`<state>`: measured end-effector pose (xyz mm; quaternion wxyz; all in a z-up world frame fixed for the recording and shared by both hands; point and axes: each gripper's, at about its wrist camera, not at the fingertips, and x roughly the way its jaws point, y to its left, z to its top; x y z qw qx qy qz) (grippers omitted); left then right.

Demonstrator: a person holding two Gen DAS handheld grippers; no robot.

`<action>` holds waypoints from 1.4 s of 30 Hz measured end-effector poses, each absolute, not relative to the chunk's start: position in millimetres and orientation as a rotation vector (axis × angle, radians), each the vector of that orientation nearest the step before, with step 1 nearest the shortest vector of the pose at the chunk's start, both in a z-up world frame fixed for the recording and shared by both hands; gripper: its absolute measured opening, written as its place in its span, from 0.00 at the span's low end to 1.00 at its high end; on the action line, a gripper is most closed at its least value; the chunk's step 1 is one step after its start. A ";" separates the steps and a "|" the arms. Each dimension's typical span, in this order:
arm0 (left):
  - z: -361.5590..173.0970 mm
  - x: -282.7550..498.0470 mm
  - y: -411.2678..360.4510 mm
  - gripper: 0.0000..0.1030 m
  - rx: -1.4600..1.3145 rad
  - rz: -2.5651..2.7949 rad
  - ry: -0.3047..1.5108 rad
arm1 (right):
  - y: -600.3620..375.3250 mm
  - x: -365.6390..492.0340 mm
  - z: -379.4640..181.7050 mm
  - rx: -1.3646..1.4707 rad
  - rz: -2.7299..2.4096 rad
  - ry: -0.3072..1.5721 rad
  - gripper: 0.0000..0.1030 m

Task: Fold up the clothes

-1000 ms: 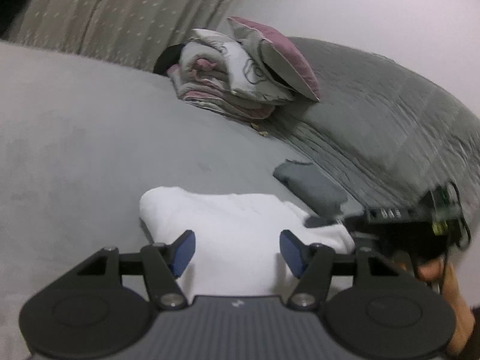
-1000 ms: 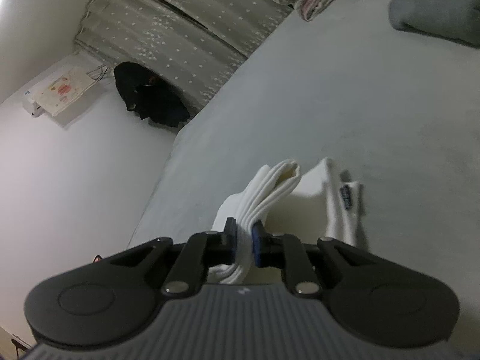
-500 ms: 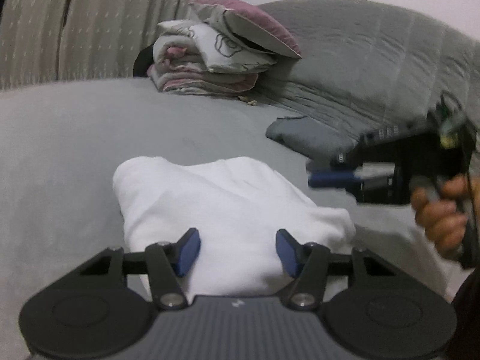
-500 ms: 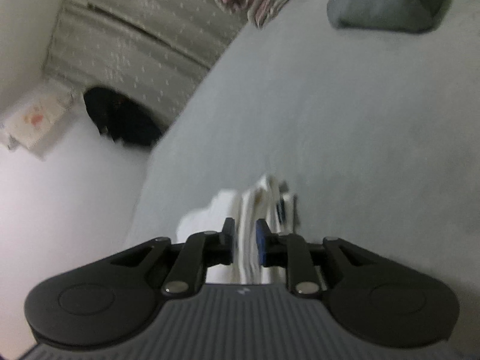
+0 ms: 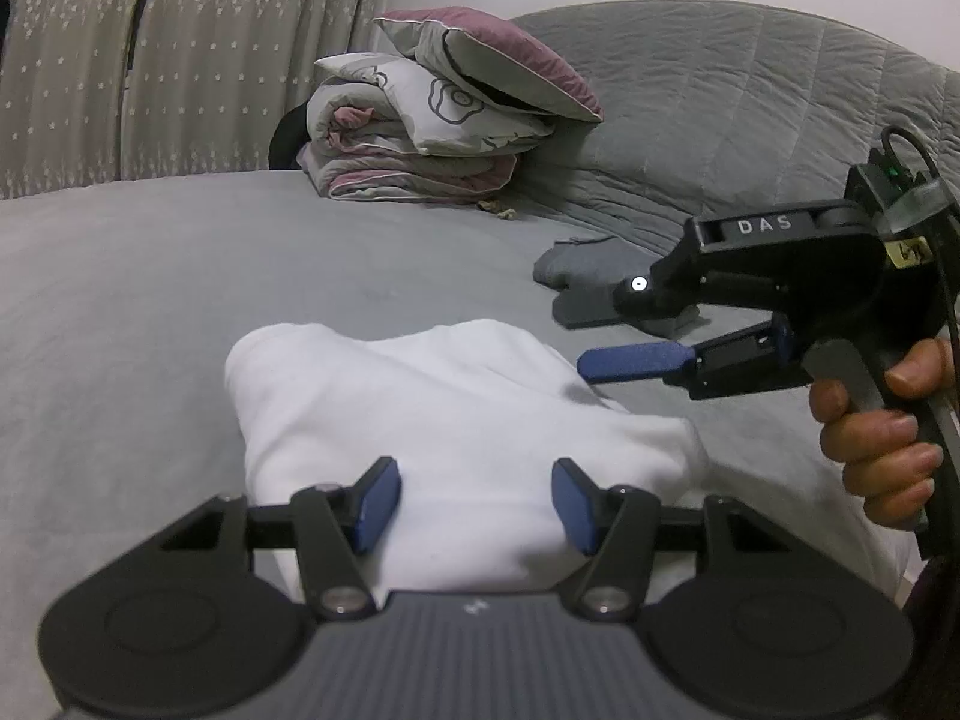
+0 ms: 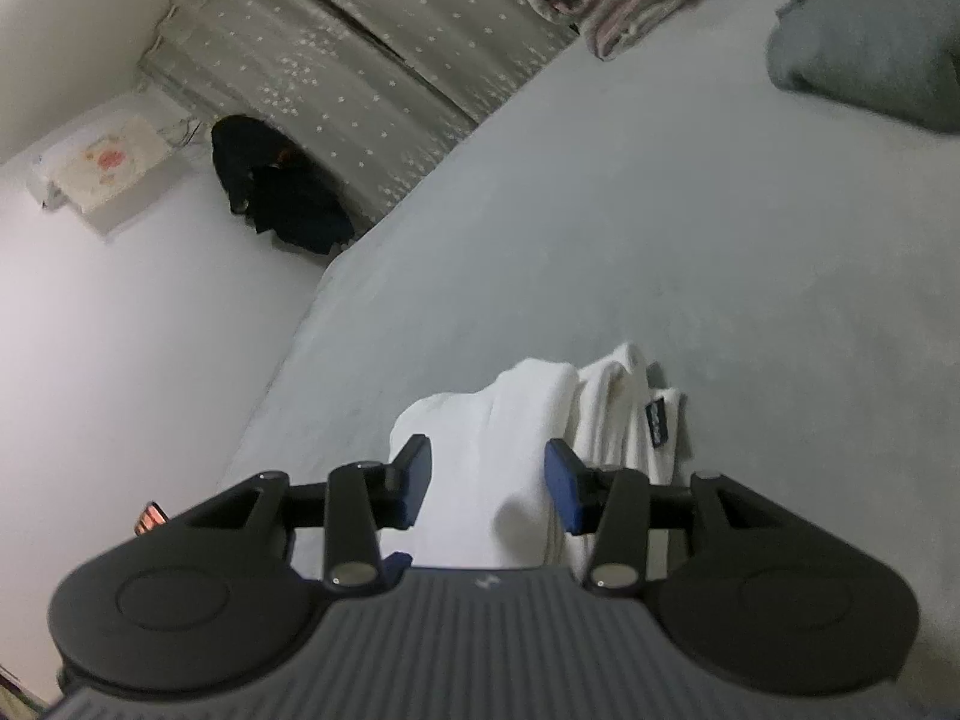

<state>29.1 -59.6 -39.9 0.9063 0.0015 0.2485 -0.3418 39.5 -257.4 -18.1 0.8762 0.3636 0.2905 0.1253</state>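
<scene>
Right gripper jaws opening, straddling white garment on bed, unclamped; left gripper half-open, gripping nothing.

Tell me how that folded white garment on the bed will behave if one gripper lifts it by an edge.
The white garment looks soft and bulges in rounded folds, so it will probably sag and come unfolded. It seems light for its bulk, resting on the grey bed cover without denting it much. Its layered edges sit loose, so they may slide apart.
</scene>
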 end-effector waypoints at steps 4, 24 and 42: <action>-39.4 30.6 -59.5 0.55 -0.002 -0.706 0.513 | -247.1 44.4 -24.2 0.690 0.239 0.674 0.44; -47.0 26.3 -69.1 0.56 0.024 -0.723 0.478 | -248.5 39.0 -35.2 0.556 0.201 0.660 0.22; -45.3 28.9 -61.2 0.56 -0.021 -0.780 0.508 | -208.4 73.3 -31.9 0.182 0.159 0.563 0.23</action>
